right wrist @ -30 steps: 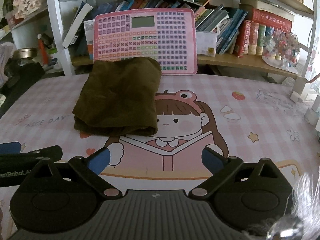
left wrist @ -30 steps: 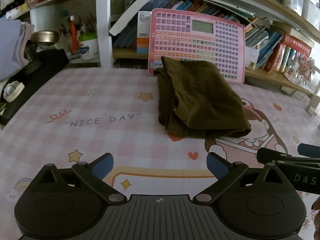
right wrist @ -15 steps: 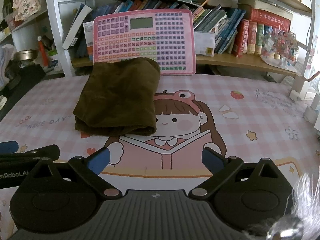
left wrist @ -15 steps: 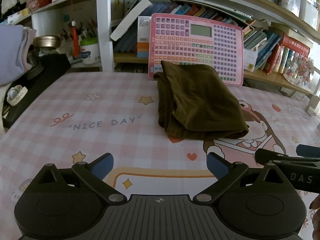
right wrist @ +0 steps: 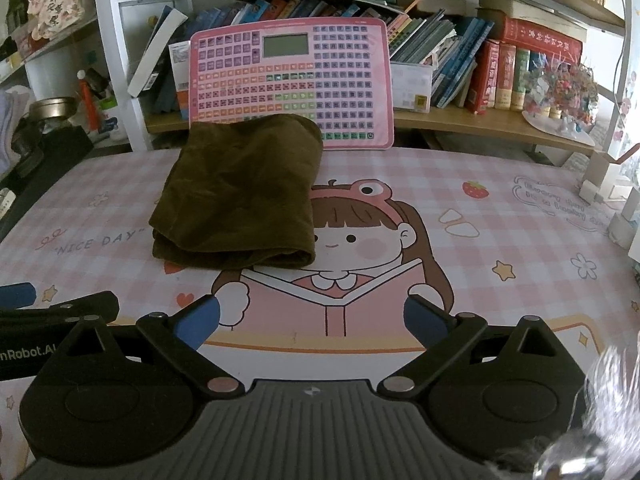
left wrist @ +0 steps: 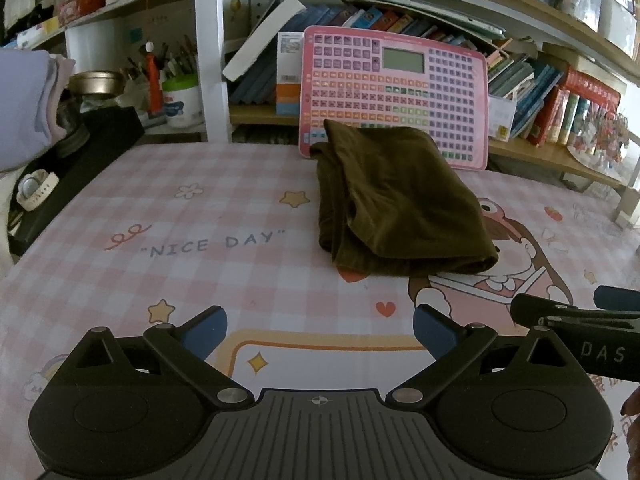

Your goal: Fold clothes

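Note:
A dark olive-brown garment (left wrist: 396, 204) lies folded into a thick rectangle on the pink checked table mat (left wrist: 180, 216), its far end against a pink keyboard toy. The same garment (right wrist: 240, 196) sits left of centre in the right wrist view. My left gripper (left wrist: 320, 330) hovers open over the near part of the mat, well short of the garment, with nothing between its blue-padded fingers. My right gripper (right wrist: 312, 322) is likewise open and empty, over the cartoon girl print. Each gripper shows at the edge of the other's view.
A pink keyboard toy (right wrist: 292, 84) leans against the bookshelf (right wrist: 492, 124) behind the mat. A black box (left wrist: 76, 168) with a white watch sits at the left edge. White items (right wrist: 624, 216) stand at the mat's right edge. A lilac sleeve (left wrist: 24, 108) shows far left.
Both grippers have drawn back and risen a little from the garment, which looks slightly farther off. The garment itself has not moved.

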`<state>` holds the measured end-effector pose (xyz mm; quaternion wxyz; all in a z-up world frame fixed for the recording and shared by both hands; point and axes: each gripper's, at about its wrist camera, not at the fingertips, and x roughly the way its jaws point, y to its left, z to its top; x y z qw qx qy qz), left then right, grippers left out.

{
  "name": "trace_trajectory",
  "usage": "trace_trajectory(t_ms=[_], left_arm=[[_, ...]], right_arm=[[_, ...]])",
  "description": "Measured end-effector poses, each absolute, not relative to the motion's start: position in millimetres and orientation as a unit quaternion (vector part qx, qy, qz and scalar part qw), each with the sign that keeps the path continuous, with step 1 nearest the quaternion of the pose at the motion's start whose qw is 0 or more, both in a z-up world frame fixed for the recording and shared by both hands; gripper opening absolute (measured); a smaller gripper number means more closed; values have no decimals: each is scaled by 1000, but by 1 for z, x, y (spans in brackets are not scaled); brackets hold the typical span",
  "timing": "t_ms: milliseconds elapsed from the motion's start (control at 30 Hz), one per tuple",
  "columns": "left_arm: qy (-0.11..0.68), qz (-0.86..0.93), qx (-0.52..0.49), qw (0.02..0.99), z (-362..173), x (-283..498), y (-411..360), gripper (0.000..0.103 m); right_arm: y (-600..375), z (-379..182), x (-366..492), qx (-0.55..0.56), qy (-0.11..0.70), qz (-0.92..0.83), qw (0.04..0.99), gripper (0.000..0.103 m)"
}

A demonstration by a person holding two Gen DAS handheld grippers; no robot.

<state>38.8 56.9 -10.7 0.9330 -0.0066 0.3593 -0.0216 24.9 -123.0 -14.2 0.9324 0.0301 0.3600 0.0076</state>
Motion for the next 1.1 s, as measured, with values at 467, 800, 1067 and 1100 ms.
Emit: trace_trajectory(t_ms=[467, 800, 1067, 1100], left_arm=[[357, -27, -5, 934, -9, 37, 56, 103], [357, -28, -5, 934, -9, 37, 57, 103], [358, -27, -5, 933, -9, 37, 56, 103], [358, -27, -5, 933, -9, 37, 56, 103]], right_arm=[[-123, -15, 25, 29, 365, 4, 931, 99], [-123, -15, 24, 27, 366, 2, 930, 99], [-122, -13, 24, 25, 364, 0, 931, 99], [-122, -13, 23, 25, 364, 0, 931, 99]])
